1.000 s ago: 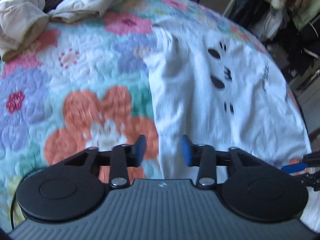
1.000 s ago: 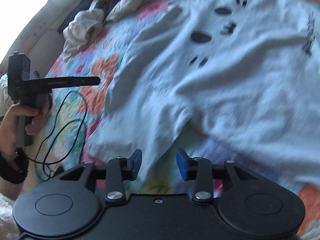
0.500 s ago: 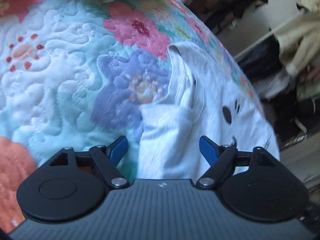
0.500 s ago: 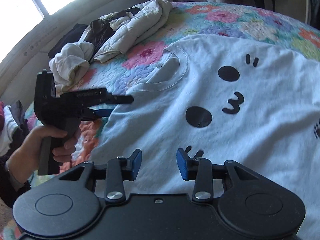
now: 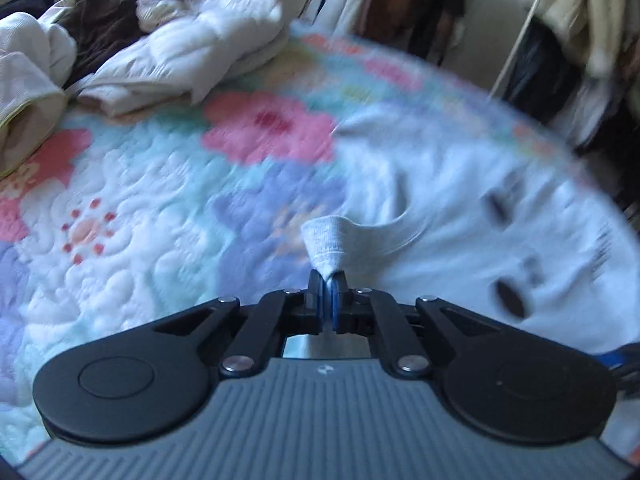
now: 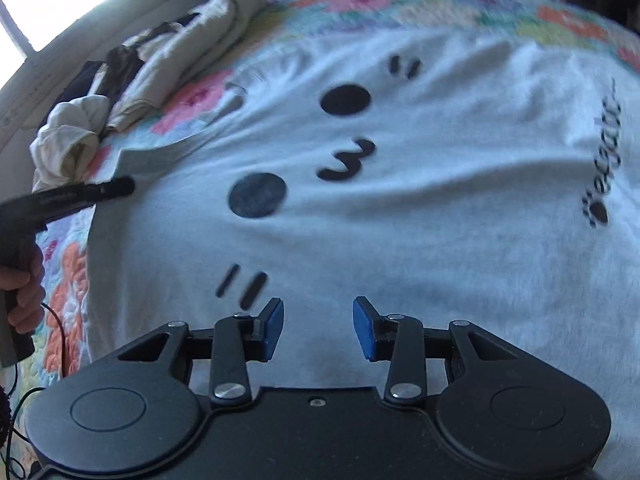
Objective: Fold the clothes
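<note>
A white T-shirt (image 5: 440, 208) with a black cartoon face lies flat on the flowered quilt (image 5: 140, 220). My left gripper (image 5: 328, 280) has its jaws closing on a fold of the shirt's sleeve edge (image 5: 326, 240), and the blue pads pinch the cloth. From the right wrist view, that left gripper (image 6: 120, 188) sits at the shirt's left edge, held by a hand (image 6: 20, 284). My right gripper (image 6: 318, 320) hovers open over the T-shirt (image 6: 400, 208) front, just below the printed face, with nothing between its pads.
A pile of cream and brown clothes (image 5: 180, 56) lies at the far side of the bed, also seen as the pile (image 6: 160, 60) near the window (image 6: 60, 0). Hanging garments (image 5: 580, 60) stand beyond the bed. A black cable (image 6: 56, 332) dangles at the left.
The left gripper's jaws went from wide open around the shirt's edge to pinched on it. The right gripper came lower and closer over the shirt front, its jaws unchanged.
</note>
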### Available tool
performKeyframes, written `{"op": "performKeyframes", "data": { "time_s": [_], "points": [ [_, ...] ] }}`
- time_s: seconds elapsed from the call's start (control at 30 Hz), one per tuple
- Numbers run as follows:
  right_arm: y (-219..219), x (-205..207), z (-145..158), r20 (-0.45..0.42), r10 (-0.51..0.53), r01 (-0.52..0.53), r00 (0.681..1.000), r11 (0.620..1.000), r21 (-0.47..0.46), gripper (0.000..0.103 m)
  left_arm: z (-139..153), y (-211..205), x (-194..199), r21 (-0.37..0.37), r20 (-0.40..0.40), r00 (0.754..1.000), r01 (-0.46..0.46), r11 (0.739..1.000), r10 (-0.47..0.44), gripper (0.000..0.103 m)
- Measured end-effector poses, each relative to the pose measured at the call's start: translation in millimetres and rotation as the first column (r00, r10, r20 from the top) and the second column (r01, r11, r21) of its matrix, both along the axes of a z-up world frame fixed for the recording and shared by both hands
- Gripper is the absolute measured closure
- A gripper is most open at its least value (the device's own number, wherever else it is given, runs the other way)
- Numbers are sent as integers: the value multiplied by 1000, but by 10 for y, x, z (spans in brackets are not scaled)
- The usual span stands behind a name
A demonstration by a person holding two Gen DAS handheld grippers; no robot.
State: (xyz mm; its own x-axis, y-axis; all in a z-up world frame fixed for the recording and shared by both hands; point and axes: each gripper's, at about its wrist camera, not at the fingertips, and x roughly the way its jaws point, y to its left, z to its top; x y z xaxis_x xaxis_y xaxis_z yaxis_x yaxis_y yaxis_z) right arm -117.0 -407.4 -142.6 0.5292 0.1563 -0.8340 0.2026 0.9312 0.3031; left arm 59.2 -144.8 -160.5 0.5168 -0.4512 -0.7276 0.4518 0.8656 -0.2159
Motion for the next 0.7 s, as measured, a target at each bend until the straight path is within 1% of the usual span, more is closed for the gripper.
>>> {"op": "performKeyframes", "data": {
  "time_s": [0.03, 0.07, 0.1, 0.13, 0.17, 0.2, 0.23, 0.27, 0.3, 0.4, 0.47, 0.57, 0.67, 0.7],
  "points": [
    [-36, 2, -53, -22, -7, 8, 1000, 1000, 13, 59, -90, -21, 26, 44, -25, 1000, -11, 999, 12, 94],
    [-42, 4, -92, -37, -4, 4, 999, 1000, 12, 60, -114, -27, 36, 49, -29, 999, -13, 999, 15, 93],
    [-24, 6, -120, -46, 9, -9, 999, 1000, 1, 60, -90, -17, 21, 57, -19, 1000, -13, 998, 14, 91],
    [3, 3, -131, -51, 22, -23, 998, 1000, -15, 60, -40, -41, 12, 89, -6, 1000, -9, 996, 10, 88],
    [36, -5, -129, -53, 37, -39, 998, 999, -33, 60, 19, -66, -8, 131, 21, 1000, -18, 991, 15, 78],
    [66, -15, -116, -56, 49, -51, 997, 998, -47, 59, 92, -73, -40, 156, 63, 998, -32, 987, 22, 74],
    [93, -25, -95, -61, 58, -62, 996, 996, -58, 59, 166, -82, -60, 157, 93, 996, -26, 987, 11, 74],
    [99, -33, -70, -62, 66, -70, 996, 996, -63, 59, 235, -92, -70, 145, 98, 995, -9, 989, -5, 74],
    [62, -46, -16, -46, 59, -62, 997, 996, -61, 59, 305, -109, -80, 123, 86, 996, 4, 992, -15, 73],
    [-115, -108, 203, 39, 7, -5, 999, 999, -49, 59, 487, -230, -129, 59, 63, 996, 57, 997, -61, 73],
    [-301, -170, 383, 104, -54, 62, 993, 996, -70, 59, 584, -408, -173, 27, 52, 993, 100, 995, -102, 70],
    [-712, -209, 661, 187, -176, 198, 966, 974, -107, 56, 666, -824, -222, -26, 11, 983, 183, 983, -182, 63],
    [-1188, -207, 847, 229, -292, 312, 929, 949, -55, 56, 716, -1317, -203, -60, -21, 964, 264, 963, -265, 62],
    [-1326, -209, 888, 238, -320, 340, 917, 939, -48, 56, 733, -1495, -192, -62, -20, 956, 291, 955, -292, 62]
  ]
}}
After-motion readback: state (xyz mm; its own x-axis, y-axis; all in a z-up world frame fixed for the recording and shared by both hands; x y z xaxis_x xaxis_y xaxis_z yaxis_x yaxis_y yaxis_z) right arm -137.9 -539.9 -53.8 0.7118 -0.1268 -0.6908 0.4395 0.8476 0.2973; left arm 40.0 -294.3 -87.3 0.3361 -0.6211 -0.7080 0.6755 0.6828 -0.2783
